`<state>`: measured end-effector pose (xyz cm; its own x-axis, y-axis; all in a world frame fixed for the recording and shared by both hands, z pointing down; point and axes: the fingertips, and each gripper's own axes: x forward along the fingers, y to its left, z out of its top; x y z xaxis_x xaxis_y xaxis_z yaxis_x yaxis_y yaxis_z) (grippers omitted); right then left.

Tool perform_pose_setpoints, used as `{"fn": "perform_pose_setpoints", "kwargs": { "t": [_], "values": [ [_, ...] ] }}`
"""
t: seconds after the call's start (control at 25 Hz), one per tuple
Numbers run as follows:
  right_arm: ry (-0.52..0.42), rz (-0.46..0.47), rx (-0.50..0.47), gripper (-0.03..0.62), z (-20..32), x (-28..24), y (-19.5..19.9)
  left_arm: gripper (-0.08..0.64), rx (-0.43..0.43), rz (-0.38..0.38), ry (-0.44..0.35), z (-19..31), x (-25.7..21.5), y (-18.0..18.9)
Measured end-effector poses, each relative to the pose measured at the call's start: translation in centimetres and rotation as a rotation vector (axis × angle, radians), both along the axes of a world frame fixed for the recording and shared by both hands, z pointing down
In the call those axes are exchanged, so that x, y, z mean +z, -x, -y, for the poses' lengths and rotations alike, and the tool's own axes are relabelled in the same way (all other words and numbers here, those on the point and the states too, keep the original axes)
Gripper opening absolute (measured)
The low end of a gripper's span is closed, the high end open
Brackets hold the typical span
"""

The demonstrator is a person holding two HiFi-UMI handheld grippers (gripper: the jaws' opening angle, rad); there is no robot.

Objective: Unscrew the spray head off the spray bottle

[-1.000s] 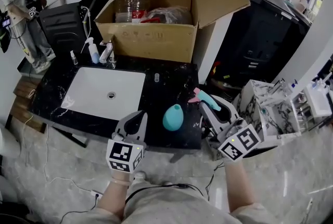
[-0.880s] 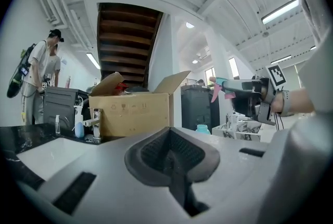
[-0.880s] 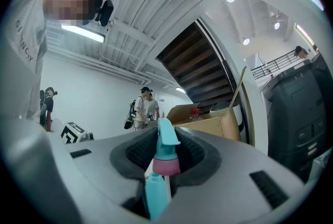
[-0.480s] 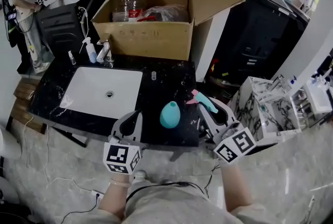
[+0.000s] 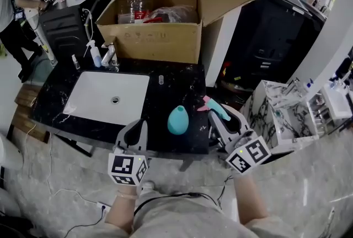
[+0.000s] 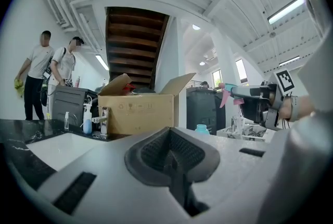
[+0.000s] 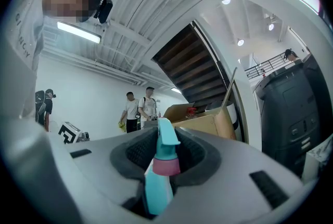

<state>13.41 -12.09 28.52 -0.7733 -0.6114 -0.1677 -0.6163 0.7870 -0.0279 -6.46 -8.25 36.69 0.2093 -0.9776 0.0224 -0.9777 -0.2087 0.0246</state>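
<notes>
1. Two padded jaws of the right gripper (image 7: 165, 155) are clamped on a teal spray head (image 7: 158, 186). A pink ring is seen round its middle, and its upper end sticks out past the pads.
2. The spray head is held off the bottle (image 5: 177, 120), up and to that bottle's right, without touching it.
3. The jaws of the left gripper (image 6: 171, 158) are pressed together with nothing between them. It is held at the near edge of the counter (image 5: 165, 93).
4. The teal bottle is stood upright on the black counter, between the two grippers and apart from both.
5. A white sink (image 5: 83, 104) is set into the counter left of the bottle.
6. An open cardboard box (image 5: 160, 41) is placed at the counter's far edge. Faint print is seen on its front, too small to be read.
</notes>
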Motion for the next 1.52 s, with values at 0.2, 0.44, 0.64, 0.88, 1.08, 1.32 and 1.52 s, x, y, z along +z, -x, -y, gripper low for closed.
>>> {"fn": "perform_pose_setpoints", "kwargs": {
  "t": [0.2,0.44,0.64,0.88,1.08,1.32,1.52],
  "values": [
    [0.001,0.001,-0.007,0.105,-0.5,0.2,-0.1,0.006,-0.022,0.000,-0.003,-0.5,0.0,0.2],
    [0.007,0.000,-0.017,0.104,-1.0,0.5,-0.3,0.006,-0.048,-0.013,-0.001,-1.1,0.1,0.7],
    [0.011,-0.004,-0.020,0.106,-1.6,0.7,-0.5,0.006,-0.062,-0.020,-0.004,-1.8,0.0,0.9],
    [0.009,-0.002,-0.018,0.104,-2.2,0.7,-0.9,0.006,-0.072,-0.029,-0.005,-2.4,0.1,0.9],
    [0.004,0.001,-0.021,0.105,-2.5,0.6,-0.9,0.006,-0.079,-0.029,-0.013,-2.8,0.0,1.0],
    [0.002,0.005,-0.034,0.106,-2.9,0.6,-0.5,0.006,-0.092,-0.034,-0.012,-3.3,0.1,1.4],
    [0.002,0.006,-0.038,0.106,-3.0,0.7,-0.2,0.006,-0.099,-0.034,-0.015,-3.4,0.2,1.7]
  ]
}}
